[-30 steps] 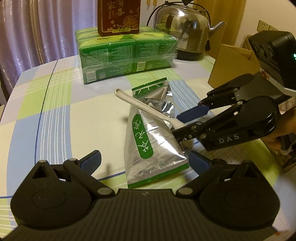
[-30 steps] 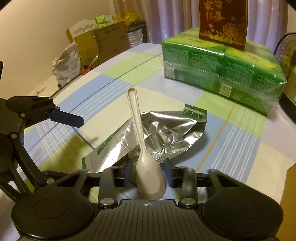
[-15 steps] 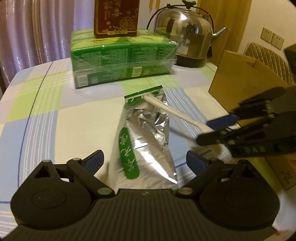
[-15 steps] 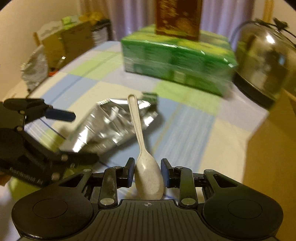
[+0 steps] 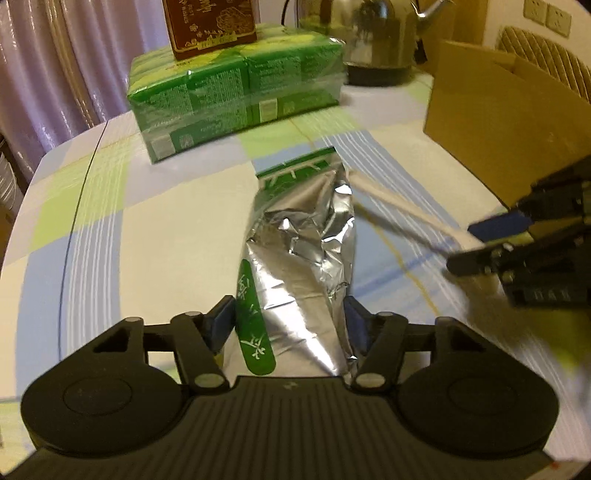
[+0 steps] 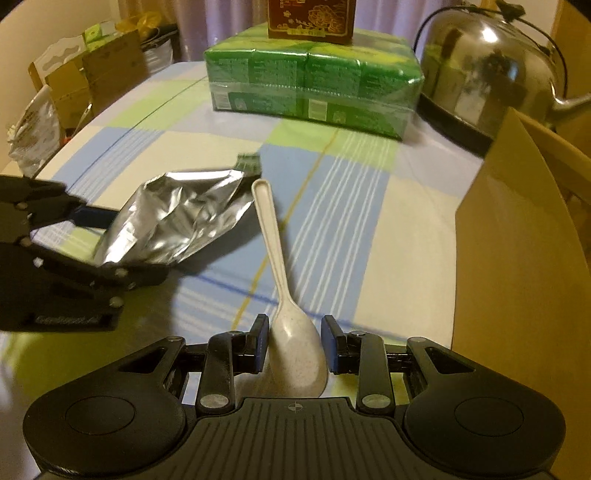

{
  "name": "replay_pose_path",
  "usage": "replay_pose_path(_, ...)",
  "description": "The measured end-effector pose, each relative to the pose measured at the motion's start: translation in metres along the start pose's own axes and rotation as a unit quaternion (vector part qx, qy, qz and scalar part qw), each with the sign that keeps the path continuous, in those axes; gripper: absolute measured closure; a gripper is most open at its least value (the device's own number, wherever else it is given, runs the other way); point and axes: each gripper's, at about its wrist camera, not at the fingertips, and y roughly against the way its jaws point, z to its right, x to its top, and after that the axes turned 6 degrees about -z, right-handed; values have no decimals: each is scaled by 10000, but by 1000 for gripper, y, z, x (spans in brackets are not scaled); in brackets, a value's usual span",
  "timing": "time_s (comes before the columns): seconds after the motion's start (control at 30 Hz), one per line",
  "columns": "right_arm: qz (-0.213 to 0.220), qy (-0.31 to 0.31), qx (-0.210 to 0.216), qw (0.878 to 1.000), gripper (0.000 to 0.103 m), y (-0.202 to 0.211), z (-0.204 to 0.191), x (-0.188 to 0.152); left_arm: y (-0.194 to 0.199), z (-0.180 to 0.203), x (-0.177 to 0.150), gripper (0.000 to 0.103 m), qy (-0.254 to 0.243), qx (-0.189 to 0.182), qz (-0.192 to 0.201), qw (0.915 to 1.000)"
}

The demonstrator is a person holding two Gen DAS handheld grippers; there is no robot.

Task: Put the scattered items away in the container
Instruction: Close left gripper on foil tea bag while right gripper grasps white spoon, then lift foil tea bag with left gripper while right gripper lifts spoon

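Now the left gripper (image 5: 290, 325) is clamped on the near end of a silver foil pouch (image 5: 301, 254) with green trim, its blue pads pressing in on both sides of the crumpled foil, and the pouch runs away from the camera toward 12 o'clock with its green top edge farthest out. In the right wrist view the same pouch (image 6: 177, 225) shows at about 10 o'clock, raised off the tabletop (image 6: 207, 155) in the other gripper's black fingers. The right gripper (image 6: 293, 345) is closed on the bowl of a pale speckled spoon (image 6: 284, 288), whose handle points straight ahead toward 12 o'clock; its tip ends just beside the pouch's crumpled edge, and whether they touch cannot be told. From the left wrist view the spoon (image 5: 399, 206) is a blurred pale bar at 2 o'clock, leading into the right gripper (image 5: 480, 243). A cardboard box (image 6: 517, 266) stands at 3 o'clock in the right wrist view, close beside the right gripper. Farther back, a shrink-wrapped block of green packs (image 6: 314, 81) carries a dark red box (image 6: 310, 18), and a steel kettle (image 6: 484, 70) sits at 1 o'clock.
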Motion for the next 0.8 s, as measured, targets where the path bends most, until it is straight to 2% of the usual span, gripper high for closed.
replay_pose_path(0.23,-177,-246,183,9994,75,24,-8,-39,42,25,-48,49,-392,-223,-410,9981)
replay_pose_path(0.4,-375,-400,250,9982,75,49,-8,-82,78,42,-93,49,-367,-414,-527,9971)
replay_pose_path(0.5,-477,-518,316,9970,75,65,-10,-112,92,53,-112,48,-311,-418,-539,9972)
replay_pose_path(0.6,-496,-469,340,9971,75,80,-18,-141,101,69,-128,41,-401,-421,-539,9969)
replay_pose_path(0.67,-417,-396,356,9977,66,87,-21,-156,105,75,-134,35,-384,-443,-469,9972)
replay_pose_path(0.73,-261,-235,259,9990,30,94,-24,-169,110,78,-138,30,-336,-493,-365,9975)
replay_pose_path(0.8,-66,44,151,9999,28,99,-26,-181,114,78,-139,28,-267,-529,-261,9979)
